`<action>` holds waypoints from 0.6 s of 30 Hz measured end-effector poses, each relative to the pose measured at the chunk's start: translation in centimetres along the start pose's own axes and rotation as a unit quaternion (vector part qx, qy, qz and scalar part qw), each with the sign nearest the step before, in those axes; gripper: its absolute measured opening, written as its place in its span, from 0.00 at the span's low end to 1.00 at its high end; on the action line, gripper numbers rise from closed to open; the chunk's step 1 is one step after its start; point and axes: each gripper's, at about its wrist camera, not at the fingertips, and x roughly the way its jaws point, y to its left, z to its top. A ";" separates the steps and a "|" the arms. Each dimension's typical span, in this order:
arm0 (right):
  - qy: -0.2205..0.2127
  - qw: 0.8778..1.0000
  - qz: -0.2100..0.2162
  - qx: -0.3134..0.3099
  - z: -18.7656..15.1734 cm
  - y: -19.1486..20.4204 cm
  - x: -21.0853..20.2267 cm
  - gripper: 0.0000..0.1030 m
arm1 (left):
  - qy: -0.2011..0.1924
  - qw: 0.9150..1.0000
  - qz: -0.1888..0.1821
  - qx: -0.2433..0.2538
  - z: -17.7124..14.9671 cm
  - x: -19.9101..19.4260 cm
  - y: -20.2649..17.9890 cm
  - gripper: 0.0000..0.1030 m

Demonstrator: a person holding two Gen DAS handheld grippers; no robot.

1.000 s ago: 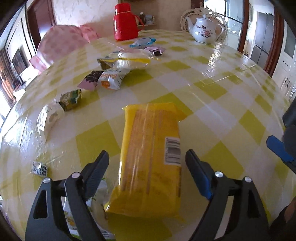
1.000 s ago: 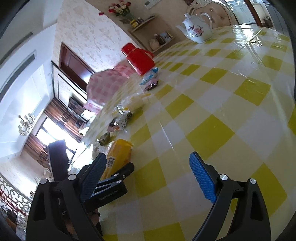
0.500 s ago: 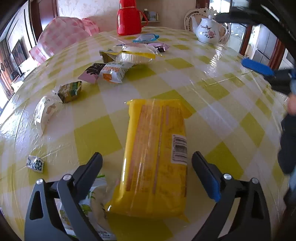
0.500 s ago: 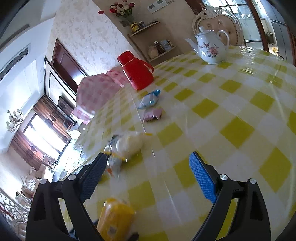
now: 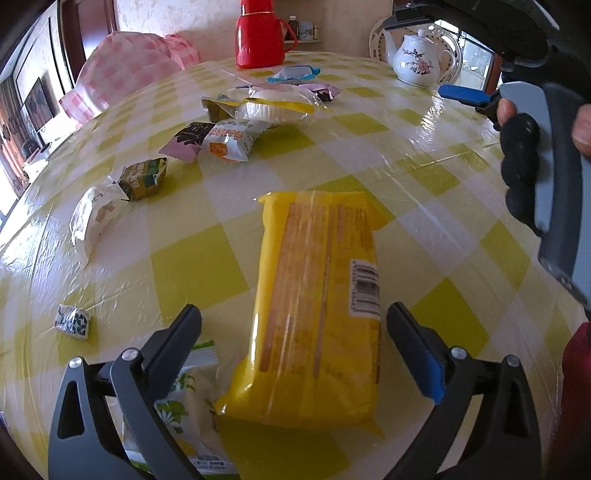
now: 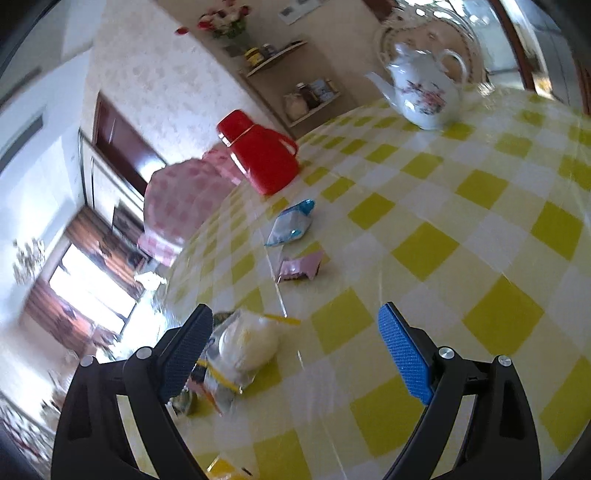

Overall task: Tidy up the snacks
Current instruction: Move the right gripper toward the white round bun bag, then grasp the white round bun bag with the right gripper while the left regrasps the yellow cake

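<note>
Since the earlier frame, the right gripper [image 6: 295, 345] has been swung toward the far snacks; its jaws are spread and empty. Spread jaws of the left gripper [image 5: 293, 339] flank one yellow biscuit pack [image 5: 317, 306], lying flat. Closure across its width is advised. About nine smaller packets are counted on the table [image 5: 424, 177].

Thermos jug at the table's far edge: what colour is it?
Solid red, lid included. The thermos jug shows sharpest in the left wrist view.
</note>
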 end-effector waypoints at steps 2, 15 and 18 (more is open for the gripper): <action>0.008 1.000 -0.008 -0.007 -0.1 -0.2 0.9 0.86 | 0.001 1.000 0.001 0.000 0.0 -0.1 -0.1 0.98; 0.112 0.993 -0.016 -0.033 -2.0 5.8 9.9 0.86 | 0.001 1.000 0.000 -0.002 0.1 -0.1 0.1 0.98; 0.153 0.986 -0.056 -0.018 -2.3 6.7 11.5 0.86 | 0.001 1.000 -0.002 -0.002 0.0 -0.1 0.2 0.98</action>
